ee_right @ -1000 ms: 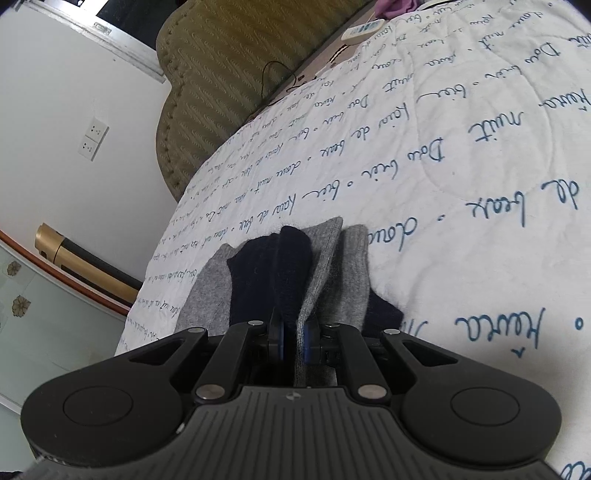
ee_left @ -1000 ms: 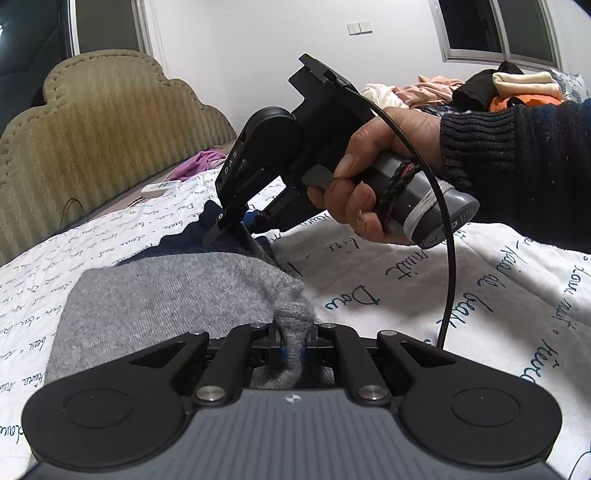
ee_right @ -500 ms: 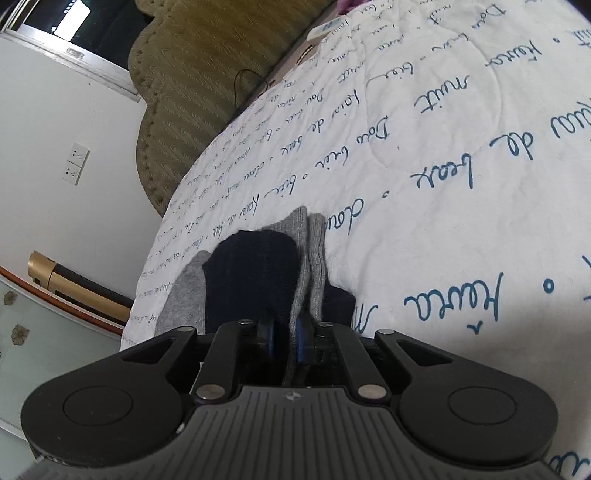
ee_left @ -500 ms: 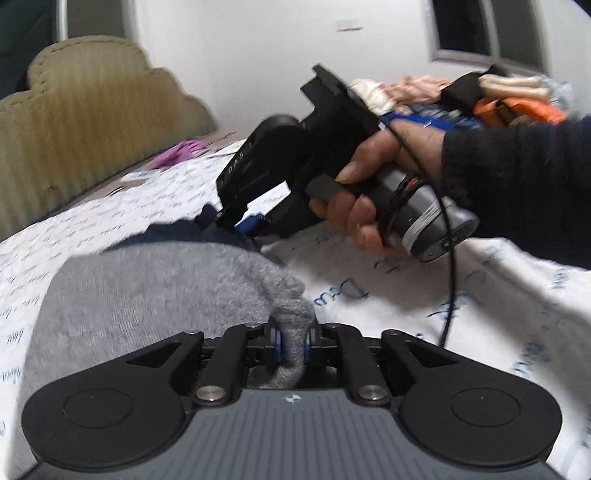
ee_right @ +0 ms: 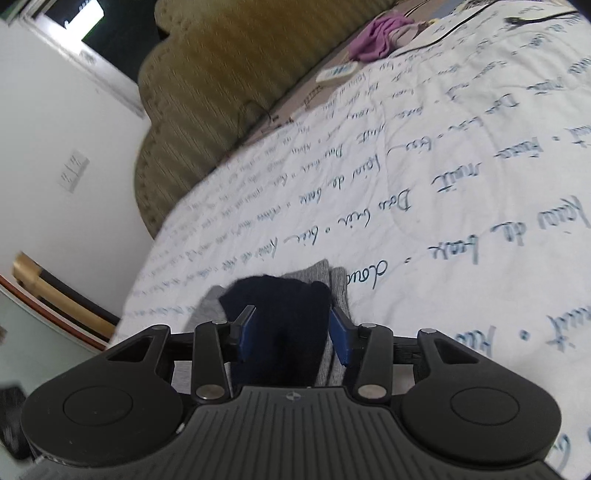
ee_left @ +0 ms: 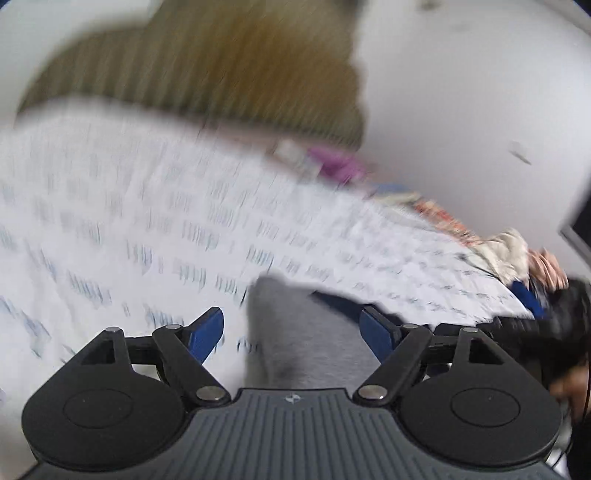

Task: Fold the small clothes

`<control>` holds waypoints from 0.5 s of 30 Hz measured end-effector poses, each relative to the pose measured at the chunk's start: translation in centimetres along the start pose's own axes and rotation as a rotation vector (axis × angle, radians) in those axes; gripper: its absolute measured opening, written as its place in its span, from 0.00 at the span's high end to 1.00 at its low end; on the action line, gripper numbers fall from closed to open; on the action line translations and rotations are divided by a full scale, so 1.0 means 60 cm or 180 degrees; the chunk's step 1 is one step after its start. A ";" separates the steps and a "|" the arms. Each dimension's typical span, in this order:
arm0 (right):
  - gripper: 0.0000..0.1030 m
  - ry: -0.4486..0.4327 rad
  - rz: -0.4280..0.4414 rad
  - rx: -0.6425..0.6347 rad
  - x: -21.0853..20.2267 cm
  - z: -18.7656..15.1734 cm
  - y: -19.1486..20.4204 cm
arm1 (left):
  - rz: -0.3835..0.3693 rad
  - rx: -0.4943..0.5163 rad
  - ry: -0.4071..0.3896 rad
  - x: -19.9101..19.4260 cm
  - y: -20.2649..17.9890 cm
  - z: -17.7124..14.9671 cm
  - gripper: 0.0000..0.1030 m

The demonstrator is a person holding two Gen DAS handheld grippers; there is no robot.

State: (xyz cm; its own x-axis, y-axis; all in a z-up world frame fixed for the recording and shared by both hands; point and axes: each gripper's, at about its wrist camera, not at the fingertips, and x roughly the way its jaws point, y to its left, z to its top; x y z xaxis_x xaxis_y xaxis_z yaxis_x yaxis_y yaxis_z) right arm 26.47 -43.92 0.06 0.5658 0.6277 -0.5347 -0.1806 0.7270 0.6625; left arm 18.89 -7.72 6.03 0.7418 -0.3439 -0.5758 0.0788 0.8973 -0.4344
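Observation:
A small grey and navy garment (ee_right: 291, 314) lies folded on the white printed quilt (ee_right: 461, 192). In the right wrist view my right gripper (ee_right: 291, 332) is open, its blue pads on either side of the navy fold. In the blurred left wrist view my left gripper (ee_left: 293, 328) is open wide, with the grey part of the garment (ee_left: 295, 332) lying on the quilt (ee_left: 147, 221) between and below its fingers. Neither gripper holds the cloth.
An olive padded headboard (ee_right: 236, 74) runs along the far side of the bed. A purple cloth (ee_right: 376, 35) and a white remote (ee_right: 338, 72) lie near it. A pile of clothes (ee_left: 517, 251) sits at the right in the left wrist view.
Both grippers were shut on the garment and have now opened and let it go. The left gripper has swung fast to the left, blurring its view.

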 end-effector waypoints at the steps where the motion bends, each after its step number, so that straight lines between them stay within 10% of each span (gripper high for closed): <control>1: 0.57 0.0023 -0.0081 -0.0028 0.013 0.003 0.003 | -0.0124 -0.0172 0.0231 0.035 0.017 0.006 0.22; 3: 0.58 0.0072 -0.0181 -0.0016 0.035 0.003 0.005 | -0.0125 -0.0396 0.0488 0.096 0.037 0.012 0.22; 5: 0.89 0.0125 -0.0182 -0.0042 0.053 -0.002 0.009 | -0.0008 -0.0474 0.0642 0.135 0.042 0.012 0.22; 15: 0.88 -0.0094 -0.0200 0.0361 0.023 -0.035 -0.061 | -0.0039 0.0160 0.0559 0.159 -0.005 -0.010 0.24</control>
State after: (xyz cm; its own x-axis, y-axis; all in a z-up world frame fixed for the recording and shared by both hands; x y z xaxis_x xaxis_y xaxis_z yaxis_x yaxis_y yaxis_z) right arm 26.23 -45.17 -4.20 0.5970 0.5722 -0.5623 -0.0529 0.7275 0.6841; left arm 25.55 -11.44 0.22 0.6131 -0.3939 -0.6848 0.1235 0.9040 -0.4094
